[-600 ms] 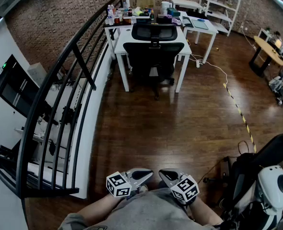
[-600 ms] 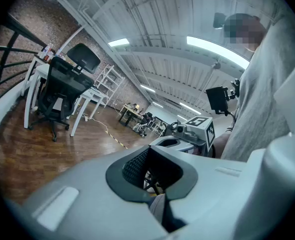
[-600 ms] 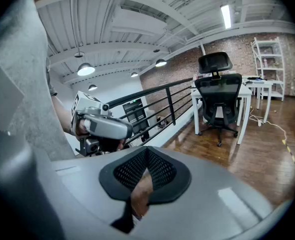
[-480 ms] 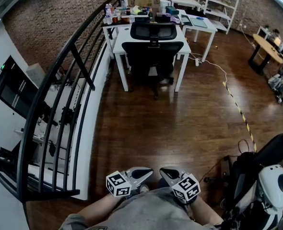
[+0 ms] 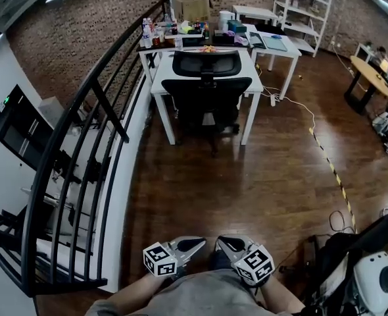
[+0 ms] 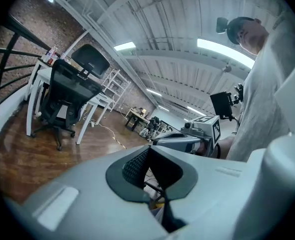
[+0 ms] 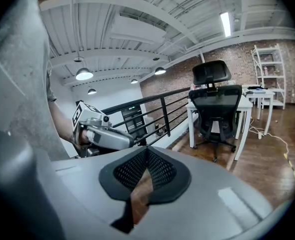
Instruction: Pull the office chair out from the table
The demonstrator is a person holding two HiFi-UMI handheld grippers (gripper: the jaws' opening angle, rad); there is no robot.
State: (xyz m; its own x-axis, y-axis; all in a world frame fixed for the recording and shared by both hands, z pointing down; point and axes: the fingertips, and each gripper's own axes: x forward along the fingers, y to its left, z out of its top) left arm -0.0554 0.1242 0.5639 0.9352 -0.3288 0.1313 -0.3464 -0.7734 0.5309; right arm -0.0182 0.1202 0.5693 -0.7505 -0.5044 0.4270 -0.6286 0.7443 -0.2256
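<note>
Though tucked under the table (image 5: pixel 160 84), office chair (image 5: pixel 207 91) shows black mesh.

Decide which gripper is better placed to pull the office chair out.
Barely either: left gripper and right gripper are shut, side by side, far from the office chair. Perhaps right, away from the railing.

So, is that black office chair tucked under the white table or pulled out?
Tucked in: the black office chair sits between the legs of the white table, its backrest against the top's edge.
</note>
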